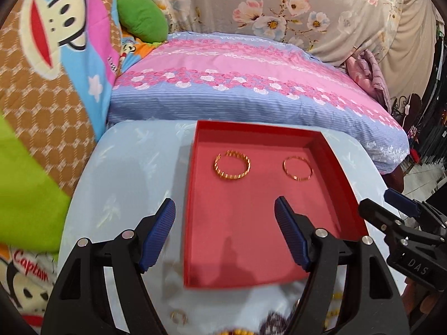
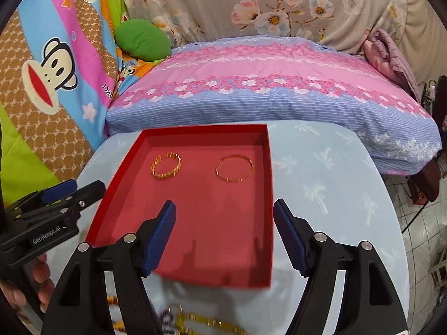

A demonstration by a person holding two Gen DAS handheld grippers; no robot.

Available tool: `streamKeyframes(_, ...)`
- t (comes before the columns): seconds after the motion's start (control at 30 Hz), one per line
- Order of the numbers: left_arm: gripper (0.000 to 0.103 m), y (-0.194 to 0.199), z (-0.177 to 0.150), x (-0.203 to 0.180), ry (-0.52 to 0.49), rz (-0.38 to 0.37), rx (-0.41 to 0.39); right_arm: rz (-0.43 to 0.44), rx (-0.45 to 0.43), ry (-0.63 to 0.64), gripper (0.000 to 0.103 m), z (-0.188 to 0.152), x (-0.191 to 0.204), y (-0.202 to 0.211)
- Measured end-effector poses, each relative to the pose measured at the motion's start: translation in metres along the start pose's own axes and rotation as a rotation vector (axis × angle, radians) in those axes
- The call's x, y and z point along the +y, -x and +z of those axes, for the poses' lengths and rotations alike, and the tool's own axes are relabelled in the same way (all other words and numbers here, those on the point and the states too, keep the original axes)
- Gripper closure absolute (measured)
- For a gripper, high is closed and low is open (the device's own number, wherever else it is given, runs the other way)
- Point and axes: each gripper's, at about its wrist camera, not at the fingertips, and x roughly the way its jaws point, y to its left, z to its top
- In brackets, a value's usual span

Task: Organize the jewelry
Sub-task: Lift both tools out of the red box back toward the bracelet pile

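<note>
A shallow red box (image 1: 349, 195) (image 2: 117, 173) lies on the pale blue table. Two gold bangles rest inside near its far wall: a wide ribbed bangle (image 1: 232, 164) (image 2: 166, 165) on the left and a thin bangle (image 1: 297, 168) (image 2: 234, 168) on the right. My left gripper (image 1: 225, 212) hovers open over the box's near left part, nothing between its blue pads. My right gripper (image 2: 225, 212) hangs open over the near right part, also empty. More gold jewelry (image 2: 201, 321) (image 1: 178, 316) lies blurred on the table in front of the box.
The round table (image 2: 335, 184) has a light blue palm-print cloth. Behind it is a bed with a pink and blue floral cover (image 1: 251, 83), a green cushion (image 1: 142, 19) and cartoon blankets (image 1: 56, 42). Tiled floor (image 2: 424, 240) shows at right.
</note>
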Motion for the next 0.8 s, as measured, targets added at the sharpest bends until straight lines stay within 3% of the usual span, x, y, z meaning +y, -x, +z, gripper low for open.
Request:
streamKeyframes(0.23,0.033,0.039,-0.063,0.006,0.006,0.023,0.018,-0.012,0.042,-0.019,0.033,-0.064,-0.006,0.035)
streamKeyframes(0.5,0.033,0.048,-0.137,0.012,0.034,0.052,0.1,-0.006,0.138,-0.048,0.033,-0.133,-0.011,0.043)
streamKeyframes(0.8,0.033,0.056,-0.179,0.024,0.067,0.066,0.13,-0.007,0.155,-0.016,0.033,-0.17,0.001,0.053)
